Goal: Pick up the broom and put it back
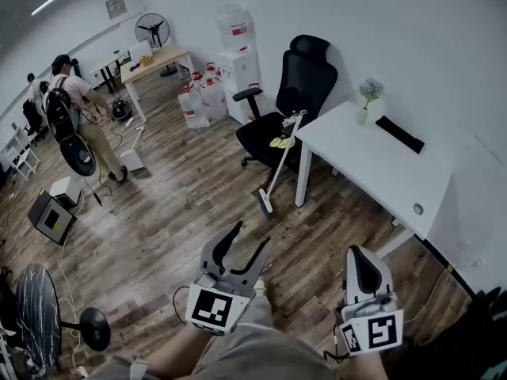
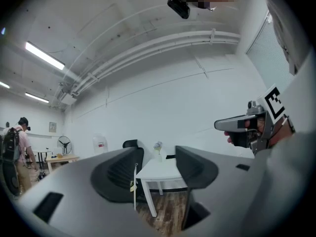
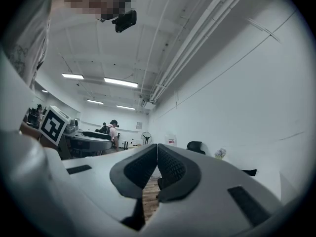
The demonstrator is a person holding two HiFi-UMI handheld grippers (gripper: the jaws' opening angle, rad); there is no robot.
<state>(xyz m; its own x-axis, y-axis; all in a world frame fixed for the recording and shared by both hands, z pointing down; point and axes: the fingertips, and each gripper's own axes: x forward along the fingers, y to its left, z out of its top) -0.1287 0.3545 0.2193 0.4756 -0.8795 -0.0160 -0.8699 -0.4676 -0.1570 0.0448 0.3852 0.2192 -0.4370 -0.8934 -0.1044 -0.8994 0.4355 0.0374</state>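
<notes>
Presently, the left tongs point(image 1: 252, 236) stand partly open with nothing between the pads; in the left gripper view only the room beyond shows through the gap. The right tongs point(image 1: 360, 253), beside them, are closed pad against pad and carry nothing. Both are held level above the wood floor point(image 1: 158, 228), well apart from the task's thing.

Further out, the broom point(image 1: 281, 165) stands tilted: its head rests on the floor and the top of its handle leans on the corner of the white worktop point(image 1: 372, 172) nearest the black office chair point(image 1: 297, 93). A yellow cloth point(image 1: 280, 142) lies on the chair seat, just behind the handle. The broom touches neither pair of tongs.

On the worktop, a small vase of flowers point(image 1: 367, 101) stands at the far edge by the wall, and a flat black bar point(image 1: 398, 133) lies along that same edge.

Farthest off, a water dispenser point(image 1: 238, 62) stands against the wall with water jugs point(image 1: 198, 97) at its foot. Beyond these are a wooden table point(image 1: 154, 60), a standing fan point(image 1: 152, 28) and a person point(image 1: 75, 105) wearing a backpack.
</notes>
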